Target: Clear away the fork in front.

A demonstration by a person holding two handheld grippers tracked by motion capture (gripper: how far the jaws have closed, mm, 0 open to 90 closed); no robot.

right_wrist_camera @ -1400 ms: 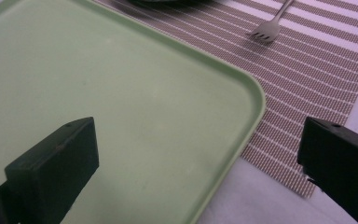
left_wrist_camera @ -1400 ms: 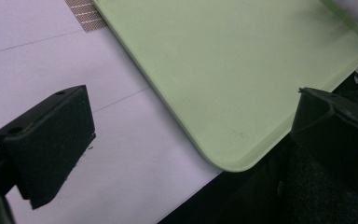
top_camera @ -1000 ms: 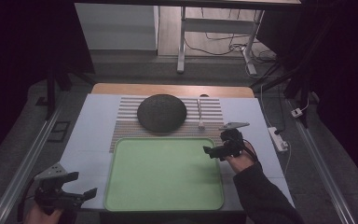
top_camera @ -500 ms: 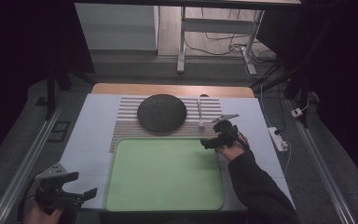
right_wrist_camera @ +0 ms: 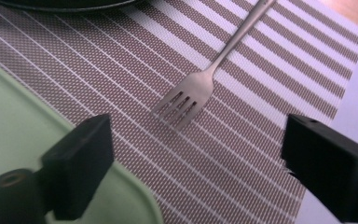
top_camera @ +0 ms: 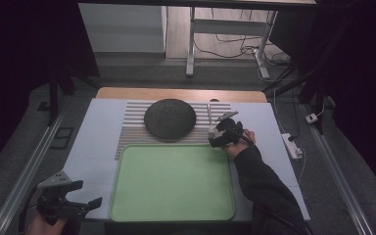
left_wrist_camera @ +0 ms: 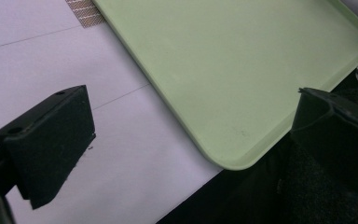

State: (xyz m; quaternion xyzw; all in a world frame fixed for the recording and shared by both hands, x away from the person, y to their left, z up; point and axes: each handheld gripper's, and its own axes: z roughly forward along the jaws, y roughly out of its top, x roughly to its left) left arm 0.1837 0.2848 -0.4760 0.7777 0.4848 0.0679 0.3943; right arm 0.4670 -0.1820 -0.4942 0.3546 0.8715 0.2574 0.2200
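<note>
One fork (right_wrist_camera: 200,81), one plate (top_camera: 170,117), one mat (top_camera: 132,125) and one tray (top_camera: 172,181) are counted. The fork lies on the mat, before the empty, wide-open right gripper (right_wrist_camera: 191,158). The left gripper (left_wrist_camera: 186,140) is likewise open and empty.

One camera hangs high over the person's side, looking forward and down across the whole table (top_camera: 98,142) and the floor beyond. The left gripper's camera sits low and close over the near left corner of the green tray (left_wrist_camera: 242,70), while the right gripper's camera peers down from close by at the fork (right_wrist_camera: 186,95) on the striped mat (right_wrist_camera: 261,154). All three catch that tray (top_camera: 171,181).
</note>
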